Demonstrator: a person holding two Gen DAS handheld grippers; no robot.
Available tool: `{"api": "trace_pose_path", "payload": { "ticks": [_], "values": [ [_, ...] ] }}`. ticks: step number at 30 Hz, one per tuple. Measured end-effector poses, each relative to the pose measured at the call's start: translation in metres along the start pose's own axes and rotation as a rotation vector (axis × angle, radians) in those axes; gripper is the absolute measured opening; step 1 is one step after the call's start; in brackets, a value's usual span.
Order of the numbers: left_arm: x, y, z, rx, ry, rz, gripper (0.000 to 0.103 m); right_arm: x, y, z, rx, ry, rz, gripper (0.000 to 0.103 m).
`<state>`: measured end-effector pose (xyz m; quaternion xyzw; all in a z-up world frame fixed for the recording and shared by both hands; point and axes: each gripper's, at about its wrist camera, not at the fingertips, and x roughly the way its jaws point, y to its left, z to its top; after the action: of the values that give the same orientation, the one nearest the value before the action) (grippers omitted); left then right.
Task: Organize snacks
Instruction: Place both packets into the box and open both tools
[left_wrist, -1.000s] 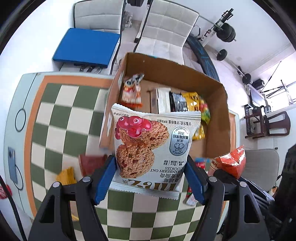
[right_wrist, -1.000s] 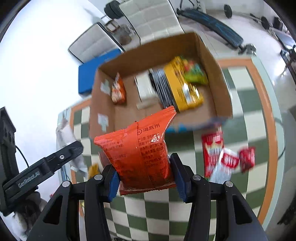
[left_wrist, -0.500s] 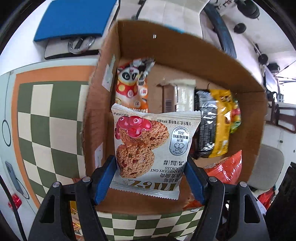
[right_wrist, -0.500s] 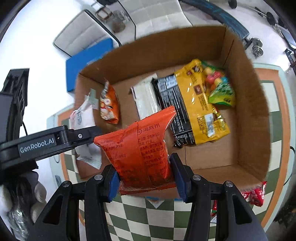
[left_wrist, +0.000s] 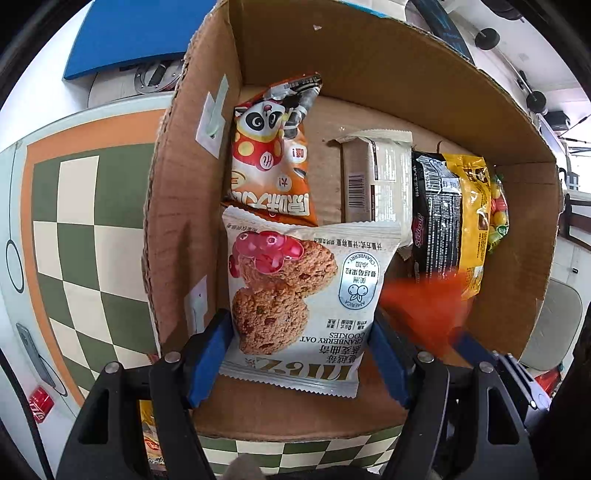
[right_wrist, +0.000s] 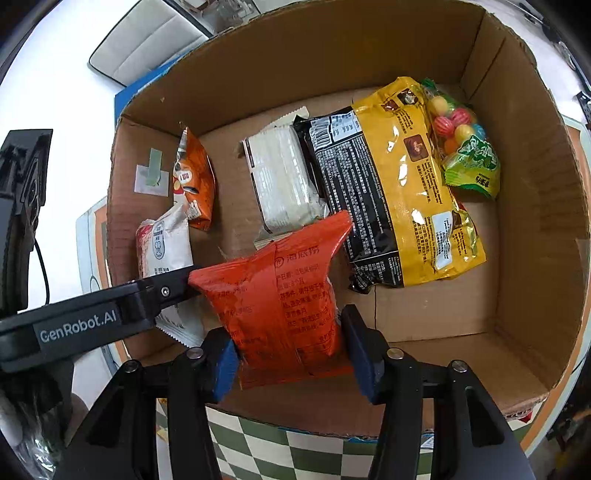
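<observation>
Here, inside the cardboard box (right_wrist: 535, 229) at its 7 o'clock corner, the left gripper (left_wrist: 301, 354) clamps the light, crushable cookie packet (left_wrist: 303, 295) by its side seams, while the right gripper (right_wrist: 291, 360), jaws just opening, frees the soft orange pouch (right_wrist: 277, 299).

Brown cardboard box (right_wrist: 535, 192), orange packet (right_wrist: 280, 302), green-and-cream checked tablecloth (left_wrist: 77, 229).

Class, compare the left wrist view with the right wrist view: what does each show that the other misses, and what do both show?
Left wrist only: the cookie packet's printed front, the left gripper shut on it. Right wrist only: the green candy bag, and the right gripper, its jaws just opening around the orange packet. Both: the cardboard box, yellow packet and white packet.
</observation>
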<state>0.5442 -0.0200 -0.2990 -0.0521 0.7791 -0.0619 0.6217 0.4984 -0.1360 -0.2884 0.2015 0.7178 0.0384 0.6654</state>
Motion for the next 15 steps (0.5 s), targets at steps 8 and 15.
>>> {"api": "trace_pose_path", "payload": {
  "ticks": [8,15],
  "values": [
    [-0.024,-0.002,-0.019,0.031,-0.045,-0.011,0.092,-0.009,0.003,0.000,-0.019,-0.014,-0.036,0.093],
    [-0.052,-0.013,-0.041,0.080,-0.166,0.005,0.092,-0.028,0.009,-0.014,-0.051,-0.068,-0.103,0.094]
  ]
}}
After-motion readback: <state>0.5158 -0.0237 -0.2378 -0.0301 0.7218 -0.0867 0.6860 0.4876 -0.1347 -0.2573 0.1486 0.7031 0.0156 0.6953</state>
